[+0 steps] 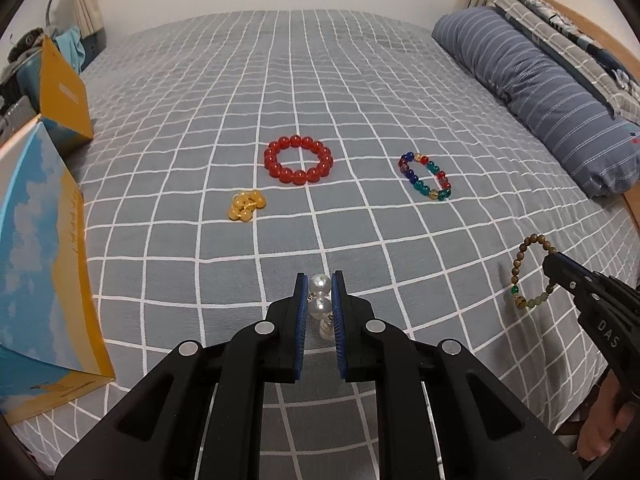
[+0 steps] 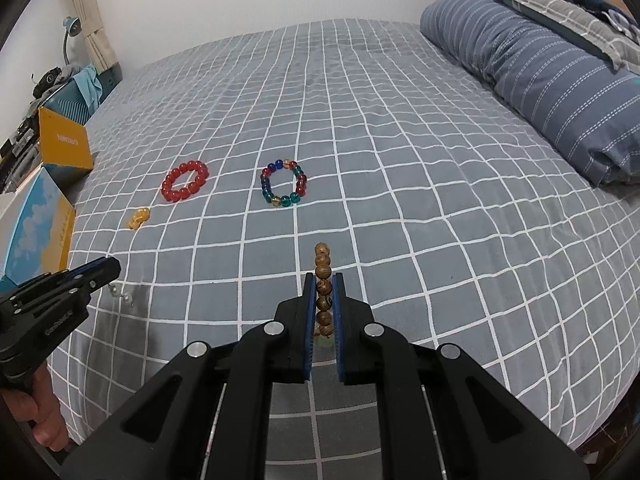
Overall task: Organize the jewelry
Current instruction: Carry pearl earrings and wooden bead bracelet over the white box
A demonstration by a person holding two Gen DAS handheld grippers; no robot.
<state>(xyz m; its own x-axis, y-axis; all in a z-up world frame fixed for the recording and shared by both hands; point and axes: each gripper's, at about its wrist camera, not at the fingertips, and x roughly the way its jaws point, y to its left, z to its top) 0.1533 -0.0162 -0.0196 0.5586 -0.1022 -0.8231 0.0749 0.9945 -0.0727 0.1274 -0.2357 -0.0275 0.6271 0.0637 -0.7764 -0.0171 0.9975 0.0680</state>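
Left wrist view: the left gripper (image 1: 320,294) clamps a glossy pearl bracelet (image 1: 320,296) above the checked bedsheet (image 1: 200,100); round red bracelet (image 1: 299,160), yellow bead cluster (image 1: 246,205) and multicoloured bracelet (image 1: 425,176) lie ahead, well apart.
Right wrist view: the right gripper (image 2: 324,292) pinches a wooden bead bracelet (image 2: 323,280), hanging edge-on; a striped pillow (image 2: 540,72) bounds the right side.

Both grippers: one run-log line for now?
left gripper: shut on pearls | right gripper: shut on wood bracelet | on bed: red, multicolour, yellow

A grey checked bed (image 1: 360,92) carries a red bracelet (image 1: 298,160), multicoloured bracelet (image 1: 425,176), yellow beads (image 1: 246,205) and striped pillow (image 1: 536,92).
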